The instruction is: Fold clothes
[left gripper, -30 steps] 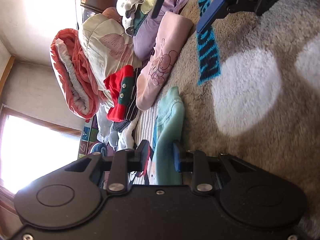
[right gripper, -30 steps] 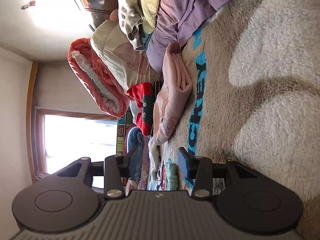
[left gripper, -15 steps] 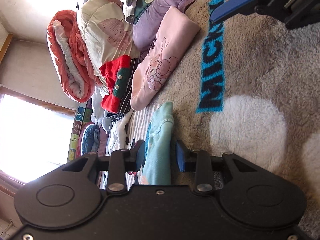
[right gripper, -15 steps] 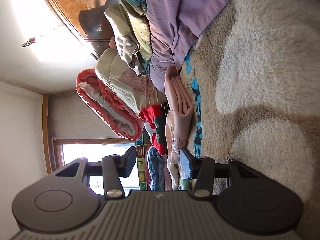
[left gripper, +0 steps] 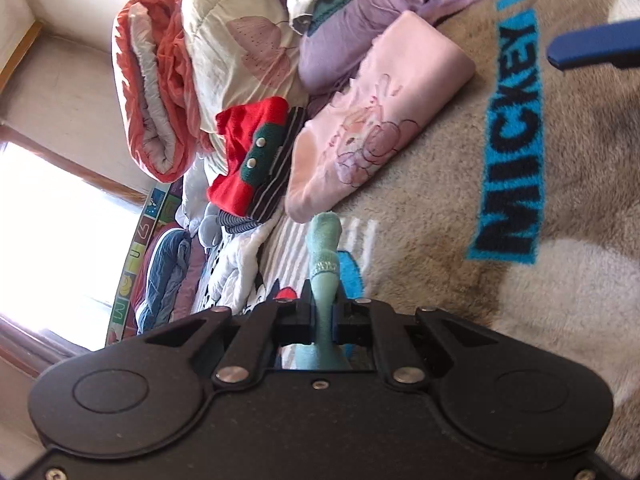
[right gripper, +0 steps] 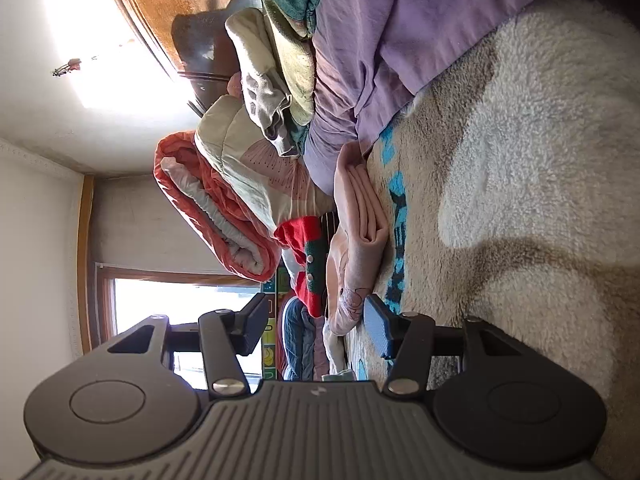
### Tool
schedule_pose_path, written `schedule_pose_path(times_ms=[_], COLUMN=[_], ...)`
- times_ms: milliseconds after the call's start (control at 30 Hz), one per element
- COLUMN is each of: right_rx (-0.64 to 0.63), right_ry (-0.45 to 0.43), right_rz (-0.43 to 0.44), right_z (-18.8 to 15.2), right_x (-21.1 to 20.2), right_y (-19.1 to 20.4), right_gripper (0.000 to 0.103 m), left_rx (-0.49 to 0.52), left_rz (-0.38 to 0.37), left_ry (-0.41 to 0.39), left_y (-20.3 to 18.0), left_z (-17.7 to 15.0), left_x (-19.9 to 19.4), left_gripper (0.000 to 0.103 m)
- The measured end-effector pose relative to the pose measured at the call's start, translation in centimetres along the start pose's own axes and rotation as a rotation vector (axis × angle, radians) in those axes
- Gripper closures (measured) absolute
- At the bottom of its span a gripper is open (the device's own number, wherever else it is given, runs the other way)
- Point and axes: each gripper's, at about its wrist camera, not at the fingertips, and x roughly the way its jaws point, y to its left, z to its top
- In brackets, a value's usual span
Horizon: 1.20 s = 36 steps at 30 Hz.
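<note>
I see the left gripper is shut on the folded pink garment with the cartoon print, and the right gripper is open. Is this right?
Not quite. In the left wrist view the left gripper is shut on the mint-green knitted garment; the folded pink garment with the cartoon print lies untouched on the fleece blanket. The right gripper is open.

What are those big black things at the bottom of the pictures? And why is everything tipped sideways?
Those are two grabbing tools. A person holds one in each hand, and each carries a small camera looking out along its jaws, so the room looks tilted and bulgy. One picture comes from the left gripper: its jaws are squeezed shut on a teal garment. The other comes from the right gripper: its jaws are open, holding nothing. Below lies a fuzzy Mickey blanket. On it sits a folded pink garment; beyond that are a red and green garment and rolled quilts.
</note>
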Motion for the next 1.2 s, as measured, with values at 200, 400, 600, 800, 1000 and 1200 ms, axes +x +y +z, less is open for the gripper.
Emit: schedule_pose_path(times_ms=[200, 400, 600, 800, 1000, 1200], right_rx=[-0.201, -0.683, -1.035, -1.203, -1.377, -1.521], right_ry=[0.128, 0.432, 0.614, 0.689, 0.695, 0.687], right_rz=[-0.009, 0.009, -0.076, -0.088, -0.161, -0.18], right_z=[-4.3, -15.4, -25.5, -31.6, -35.7, -38.1], right_x=[0.5, 2.5, 3.8, 3.5, 3.2, 2.9], right_y=[2.8, 8.6, 9.7, 9.6, 8.9, 8.6], right_gripper=[0.036, 0.034, 0.032, 0.032, 0.033, 0.035], left_rx=[-0.434, -0.732, -0.861, -0.954, -1.024, -1.082], left_rz=[-0.142, -0.227, -0.177, -0.144, -0.103, -0.061], left_ry=[-0.008, -0.065, -0.064, -0.057, -0.052, -0.042], left_y=[10.6, 19.7, 25.2, 28.3, 30.2, 31.6], left_z=[-2.8, -8.5, -14.0, -19.2, -23.7, -27.9], left_x=[-2.3, -5.6, -8.4, -10.2, -11.9, -13.2], left_gripper=[0.098, 0.098, 0.098, 0.098, 0.098, 0.098])
